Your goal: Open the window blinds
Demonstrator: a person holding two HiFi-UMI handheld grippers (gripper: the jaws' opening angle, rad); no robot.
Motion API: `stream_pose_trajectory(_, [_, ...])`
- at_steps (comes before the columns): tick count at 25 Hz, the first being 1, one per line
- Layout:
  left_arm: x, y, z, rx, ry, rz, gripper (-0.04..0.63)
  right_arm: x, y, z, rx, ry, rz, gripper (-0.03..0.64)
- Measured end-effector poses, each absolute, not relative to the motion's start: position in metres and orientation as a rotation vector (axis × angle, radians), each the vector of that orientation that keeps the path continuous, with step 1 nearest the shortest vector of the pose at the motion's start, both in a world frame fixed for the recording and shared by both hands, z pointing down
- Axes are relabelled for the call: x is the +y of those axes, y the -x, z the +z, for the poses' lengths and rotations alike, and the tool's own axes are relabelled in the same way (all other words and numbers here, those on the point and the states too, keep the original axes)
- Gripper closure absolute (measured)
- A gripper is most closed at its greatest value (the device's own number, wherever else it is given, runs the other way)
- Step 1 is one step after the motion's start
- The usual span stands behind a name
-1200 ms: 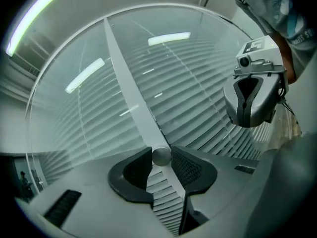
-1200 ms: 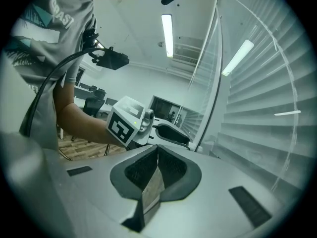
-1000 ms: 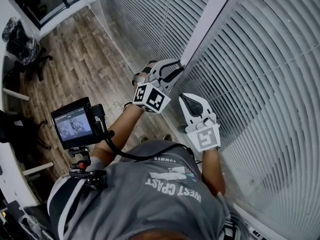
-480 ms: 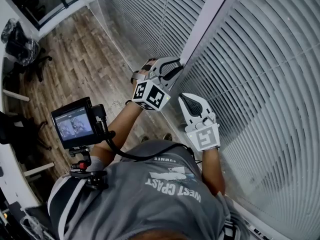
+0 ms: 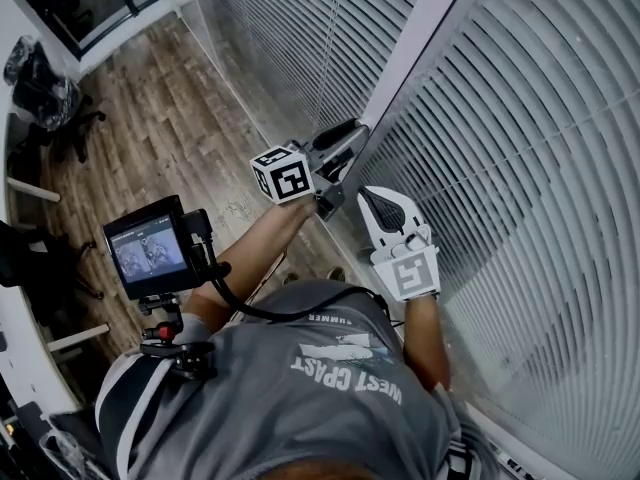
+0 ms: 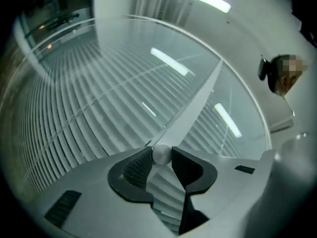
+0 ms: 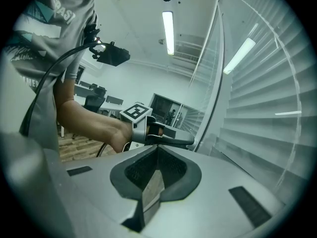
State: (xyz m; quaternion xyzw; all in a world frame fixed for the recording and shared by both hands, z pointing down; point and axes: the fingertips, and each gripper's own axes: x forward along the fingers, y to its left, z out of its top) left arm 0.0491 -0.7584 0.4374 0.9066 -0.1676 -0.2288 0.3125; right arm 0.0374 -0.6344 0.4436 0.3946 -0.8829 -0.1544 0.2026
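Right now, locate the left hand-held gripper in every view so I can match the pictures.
Head view: left hand-held gripper at centre, tips against the window.
Left gripper view: bottom centre, closed on the tilt wand, seen end-on.
Right gripper view: centre, just beyond the shut right hand-held gripper.
Shared landmark: the white blind slats.

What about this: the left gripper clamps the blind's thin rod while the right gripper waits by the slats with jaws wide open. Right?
Not quite: the right gripper has its jaws shut together, empty; the right gripper view shows it. The left gripper does clamp the rod.
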Motion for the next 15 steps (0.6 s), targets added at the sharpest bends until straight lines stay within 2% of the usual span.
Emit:
stream_pose_trajectory(5, [-0.761,-0.050,0.442,-0.339,-2.092,-0.735,0.468,-0.637,-0.039,0.445,-2.465,-1.100,-0.433,0.613])
stream_pose_trajectory(8, [-0.759,-0.051,0.439,-0.414,-2.300,-0.654,0.466,-0.637,-0.039,0.446,-2.459,-1.098,-0.431,0.613])
stream_pose_trajectory(11, [-0.750,-0.048,0.434,-0.639,-2.758,-0.404,0.465,-0.636,-0.040,0.447,-2.460,-1.100,-0.426,0.612])
stream_pose_trajectory(15, [-0.743,-0.054,0.434,-0.948,-3.337,0.155,0.465,-0.636,-0.043,0.449,-2.456,-1.104,-0.418,0.612])
